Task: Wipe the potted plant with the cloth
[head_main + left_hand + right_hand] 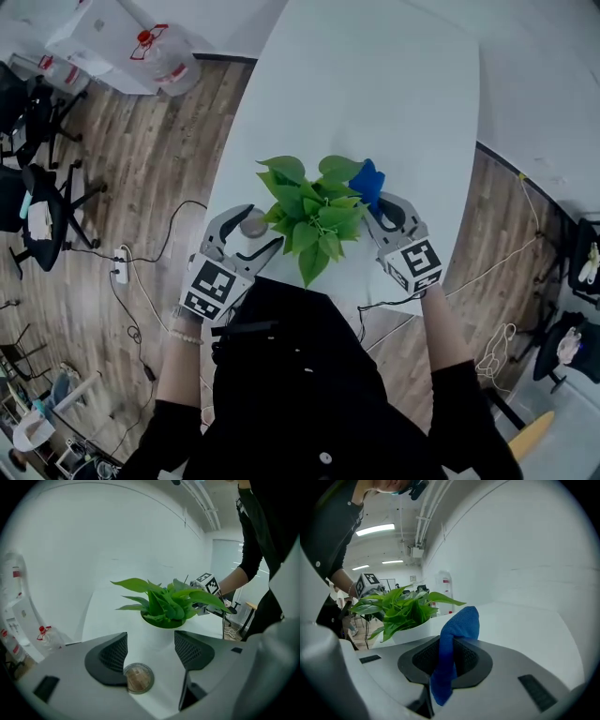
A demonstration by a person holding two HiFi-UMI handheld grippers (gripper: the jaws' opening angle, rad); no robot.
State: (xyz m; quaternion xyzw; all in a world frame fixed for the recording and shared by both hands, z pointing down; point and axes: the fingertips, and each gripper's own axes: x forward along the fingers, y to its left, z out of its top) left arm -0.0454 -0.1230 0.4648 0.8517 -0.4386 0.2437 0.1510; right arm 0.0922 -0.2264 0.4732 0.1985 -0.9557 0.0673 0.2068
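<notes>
A potted plant (314, 214) with broad green leaves stands in a white pot (158, 633) near the front edge of the white table (375, 84). My left gripper (249, 238) is to its left, open, its jaws spread toward the pot and touching nothing. A small round metal-rimmed disc (138, 678) lies on the table between those jaws. My right gripper (386, 212) is just right of the plant, shut on a blue cloth (457, 637). The cloth (368, 182) sticks up beside the leaves. In the right gripper view the plant (398, 607) is to the left of the jaws.
The table's front edge (281, 277) runs close under both grippers. On the wood floor to the left are office chairs (47, 197), a power strip with cables (120, 266) and a water bottle (167, 58). More cables (497, 272) trail at the right.
</notes>
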